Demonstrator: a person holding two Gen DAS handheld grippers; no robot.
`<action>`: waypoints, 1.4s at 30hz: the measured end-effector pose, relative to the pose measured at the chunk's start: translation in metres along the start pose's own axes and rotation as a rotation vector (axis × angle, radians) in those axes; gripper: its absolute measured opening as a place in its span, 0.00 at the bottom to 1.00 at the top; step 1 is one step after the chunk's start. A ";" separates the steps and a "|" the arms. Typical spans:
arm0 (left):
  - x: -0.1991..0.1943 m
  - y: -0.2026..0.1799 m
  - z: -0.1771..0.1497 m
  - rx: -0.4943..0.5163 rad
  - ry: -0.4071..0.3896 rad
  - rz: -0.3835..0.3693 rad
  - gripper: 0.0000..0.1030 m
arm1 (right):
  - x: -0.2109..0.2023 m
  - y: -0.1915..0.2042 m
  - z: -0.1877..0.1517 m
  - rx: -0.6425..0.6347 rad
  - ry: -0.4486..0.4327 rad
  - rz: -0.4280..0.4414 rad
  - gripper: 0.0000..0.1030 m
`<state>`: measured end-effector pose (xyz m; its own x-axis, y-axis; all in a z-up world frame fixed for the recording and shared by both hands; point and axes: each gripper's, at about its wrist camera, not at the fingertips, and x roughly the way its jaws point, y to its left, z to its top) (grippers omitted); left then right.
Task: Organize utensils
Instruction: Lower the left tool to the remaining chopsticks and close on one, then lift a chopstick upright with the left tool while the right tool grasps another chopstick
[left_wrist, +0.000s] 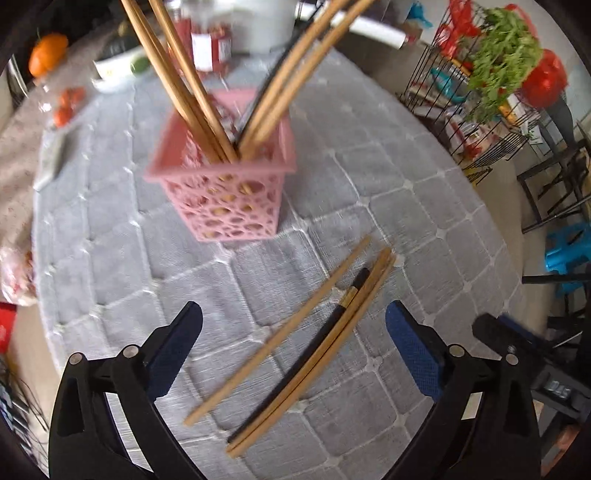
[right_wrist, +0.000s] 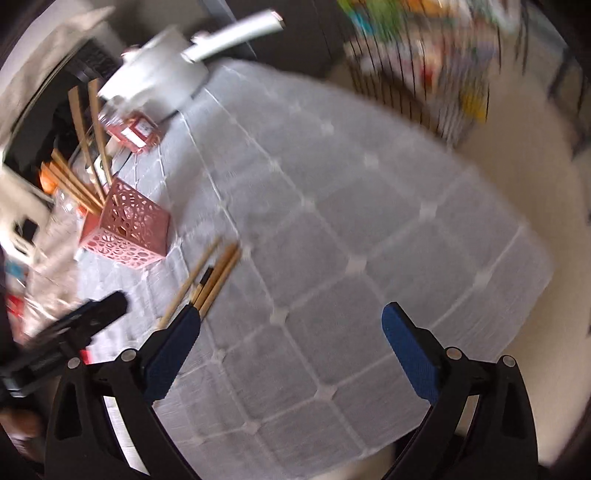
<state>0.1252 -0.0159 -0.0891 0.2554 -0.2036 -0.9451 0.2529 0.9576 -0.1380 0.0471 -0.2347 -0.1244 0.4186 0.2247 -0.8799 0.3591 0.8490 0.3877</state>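
A pink perforated basket (left_wrist: 221, 199) stands on the grey quilted cloth (left_wrist: 110, 240) with several wooden chopsticks (left_wrist: 177, 74) upright in it. Nearer to me, loose chopsticks (left_wrist: 280, 328) lie on the cloth: one pale stick apart, and a wooden pair against a black one (left_wrist: 325, 332). My left gripper (left_wrist: 294, 314) hovers open above them, its blue pads either side, touching nothing. The right gripper (right_wrist: 291, 314) is open over bare cloth (right_wrist: 369, 221), with the loose chopsticks (right_wrist: 214, 277) just past its left finger and the basket (right_wrist: 125, 229) beyond. Each gripper shows at the edge of the other's view.
A red jar (left_wrist: 210, 44), a white bowl (left_wrist: 114, 66), an orange fruit (left_wrist: 48, 55) and tomatoes (left_wrist: 68, 105) crowd the far left of the table. A white pot (right_wrist: 159, 74) sits behind. A wire rack with greens (left_wrist: 491, 74) and a blue stool (left_wrist: 569, 251) stand off the right edge.
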 end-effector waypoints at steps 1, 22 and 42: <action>0.005 -0.003 0.002 0.002 0.011 -0.008 0.79 | 0.003 -0.006 0.000 0.034 0.022 0.020 0.93; 0.070 -0.051 0.027 0.125 0.024 0.143 0.30 | 0.006 -0.042 0.001 0.160 0.121 0.089 0.93; -0.044 -0.009 -0.046 0.092 -0.136 -0.060 0.05 | 0.068 0.039 0.019 0.086 0.115 0.021 0.44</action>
<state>0.0685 -0.0061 -0.0603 0.3591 -0.2917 -0.8865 0.3540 0.9215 -0.1599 0.1051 -0.1954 -0.1643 0.3302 0.2993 -0.8952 0.4232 0.8008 0.4239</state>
